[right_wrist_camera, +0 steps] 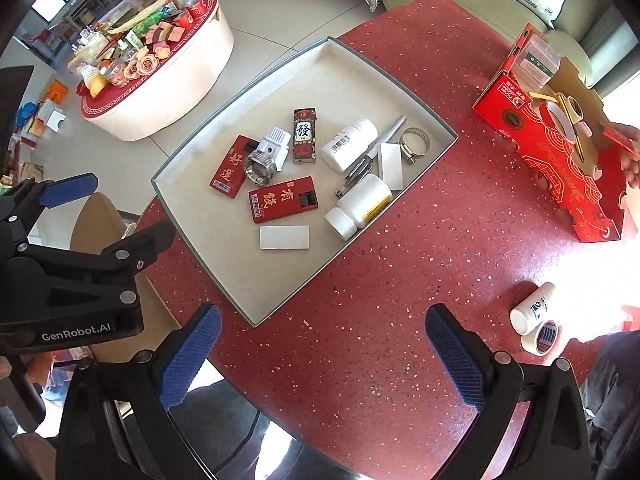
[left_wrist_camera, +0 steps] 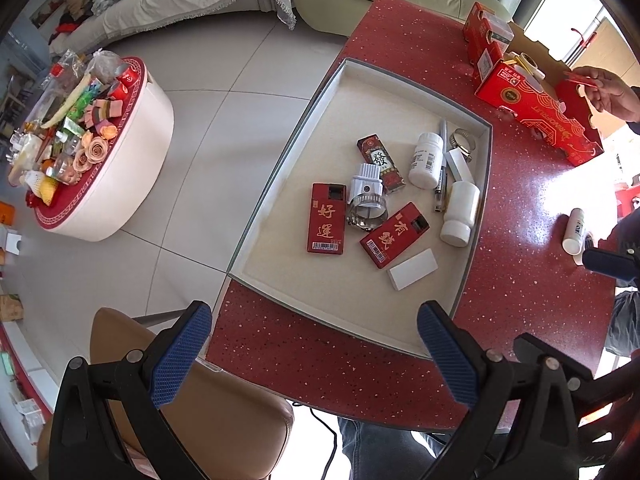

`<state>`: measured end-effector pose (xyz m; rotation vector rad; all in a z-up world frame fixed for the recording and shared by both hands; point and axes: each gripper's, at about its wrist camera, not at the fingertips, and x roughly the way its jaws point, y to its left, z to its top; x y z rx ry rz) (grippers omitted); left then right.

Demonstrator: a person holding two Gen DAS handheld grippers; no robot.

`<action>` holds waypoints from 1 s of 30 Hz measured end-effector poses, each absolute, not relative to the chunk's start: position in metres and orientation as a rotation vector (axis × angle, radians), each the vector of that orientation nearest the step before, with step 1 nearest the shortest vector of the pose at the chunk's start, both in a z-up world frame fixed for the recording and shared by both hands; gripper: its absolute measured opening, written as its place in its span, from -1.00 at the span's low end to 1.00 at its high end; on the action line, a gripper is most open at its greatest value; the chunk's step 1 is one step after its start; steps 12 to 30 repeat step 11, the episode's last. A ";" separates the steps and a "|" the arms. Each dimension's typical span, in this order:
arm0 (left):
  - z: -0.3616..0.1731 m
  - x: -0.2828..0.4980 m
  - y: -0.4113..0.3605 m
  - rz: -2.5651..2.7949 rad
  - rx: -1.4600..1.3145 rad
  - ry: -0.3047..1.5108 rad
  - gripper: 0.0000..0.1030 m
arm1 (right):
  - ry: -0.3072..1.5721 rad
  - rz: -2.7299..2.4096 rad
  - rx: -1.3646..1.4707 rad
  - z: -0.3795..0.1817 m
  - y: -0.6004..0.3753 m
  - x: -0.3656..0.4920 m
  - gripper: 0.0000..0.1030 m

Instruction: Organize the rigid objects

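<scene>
A shallow grey-rimmed tray lies on the red speckled table. In it lie red card boxes, white bottles, a white block, a pen, metal hose clamps and a white plastic fitting. My left gripper is open and empty above the table's near edge; it also shows at the left of the right wrist view. My right gripper is open and empty over the table.
A white bottle and a tape roll lie at the table's right. A red cardboard box stands at the far right with another person's hand at it. A brown chair and a cluttered round table are left.
</scene>
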<state>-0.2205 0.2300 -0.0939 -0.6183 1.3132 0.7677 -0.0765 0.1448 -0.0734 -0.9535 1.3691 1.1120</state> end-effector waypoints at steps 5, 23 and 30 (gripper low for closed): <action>-0.095 -0.216 0.230 0.767 -0.617 1.319 0.99 | 1.370 1.117 -0.957 -0.074 0.146 -0.076 0.99; -0.093 -0.213 0.230 0.787 -0.589 1.304 0.99 | 1.375 1.108 -0.951 -0.076 0.146 -0.073 0.99; -0.093 -0.213 0.230 0.787 -0.589 1.304 0.99 | 1.375 1.108 -0.951 -0.076 0.146 -0.073 0.99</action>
